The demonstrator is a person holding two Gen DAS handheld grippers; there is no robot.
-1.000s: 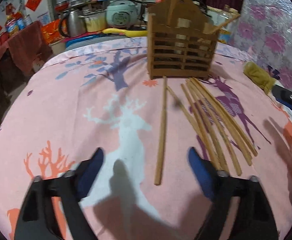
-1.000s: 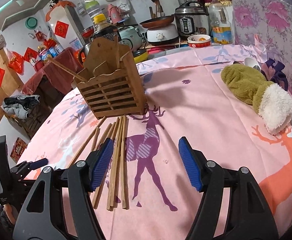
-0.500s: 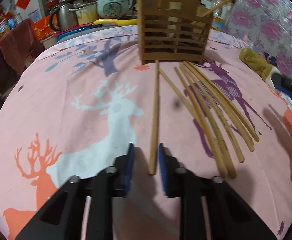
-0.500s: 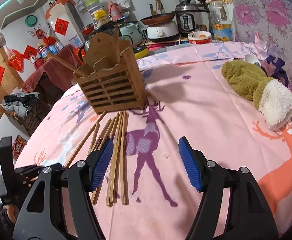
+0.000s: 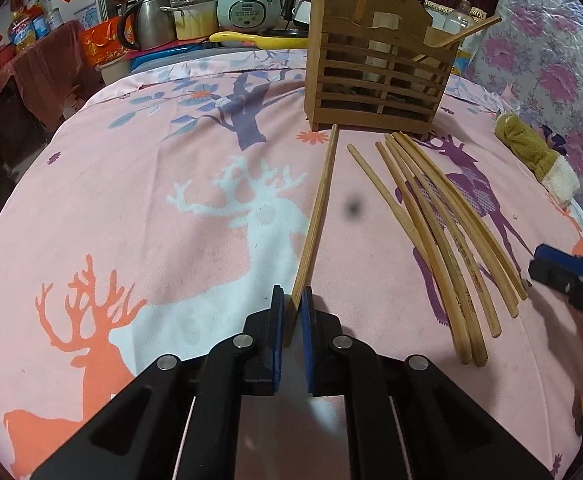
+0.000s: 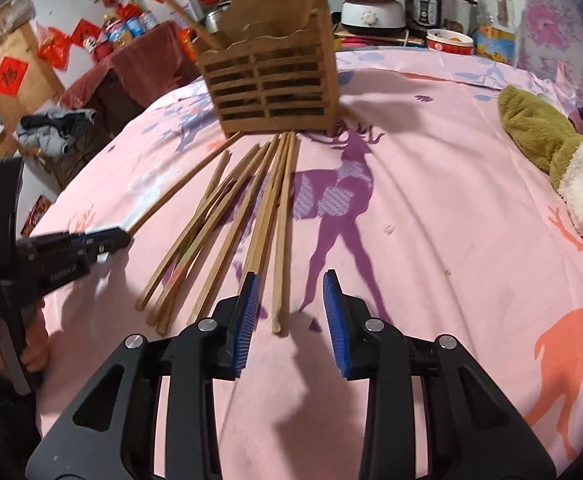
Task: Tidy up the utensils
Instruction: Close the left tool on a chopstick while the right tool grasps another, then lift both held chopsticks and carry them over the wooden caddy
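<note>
Left gripper [image 5: 292, 300] clamping chopstick [image 5: 318, 212], holder [image 5: 375, 80] beyond

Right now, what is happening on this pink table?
A person is sorting chopsticks into the wooden holder. The left gripper is shut on the near end of one chopstick. The right gripper is closing around another chopstick from the loose pile, not yet pressing it.
</note>
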